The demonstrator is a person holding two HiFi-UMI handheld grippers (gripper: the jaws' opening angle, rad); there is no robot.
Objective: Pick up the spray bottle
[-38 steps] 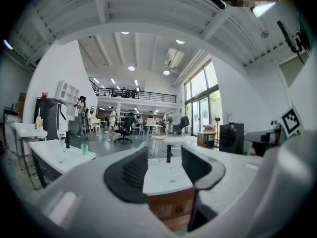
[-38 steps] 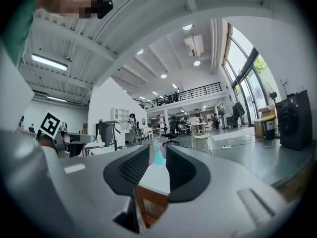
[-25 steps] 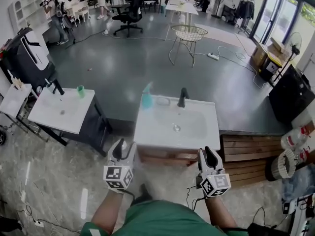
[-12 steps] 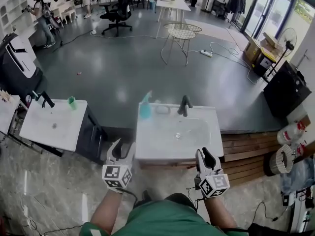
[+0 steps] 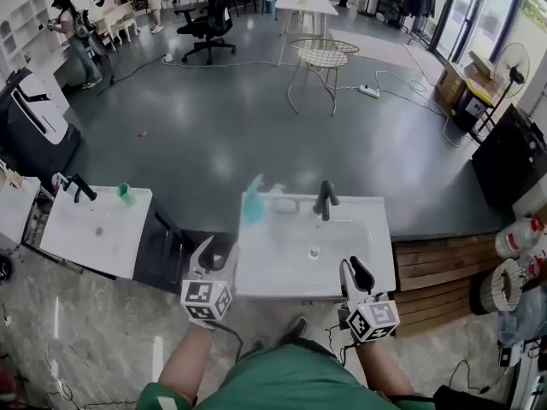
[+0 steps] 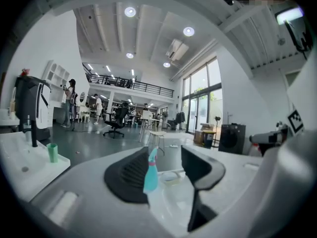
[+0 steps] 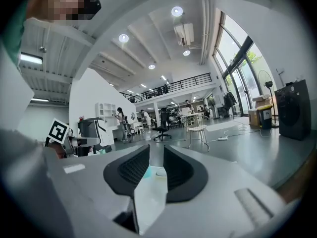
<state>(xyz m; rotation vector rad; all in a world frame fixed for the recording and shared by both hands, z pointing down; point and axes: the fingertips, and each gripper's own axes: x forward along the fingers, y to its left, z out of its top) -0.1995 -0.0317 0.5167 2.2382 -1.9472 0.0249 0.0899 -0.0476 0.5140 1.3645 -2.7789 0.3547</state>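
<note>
Spray bottle (image 5: 254, 203) at sink (image 5: 342, 263) back-left corner; left tongs (image 5: 215, 259), right tongs (image 5: 355, 272) nearside.

Spray btl (image 5: 254, 201) on sink's (image 5: 282, 273) back-left corner

The bottle (image 5: 254, 202) at the sink's (image 5: 367, 272) back left corner is a teal smear in the head view (nozzle and trigger unreadable). In the right gripper view a jaw hides all but a sliver of the bottle (image 7: 146, 172). The pale thing (image 5: 286, 204) between bottle and tap (image 5: 324, 200) is too small to name.
</note>
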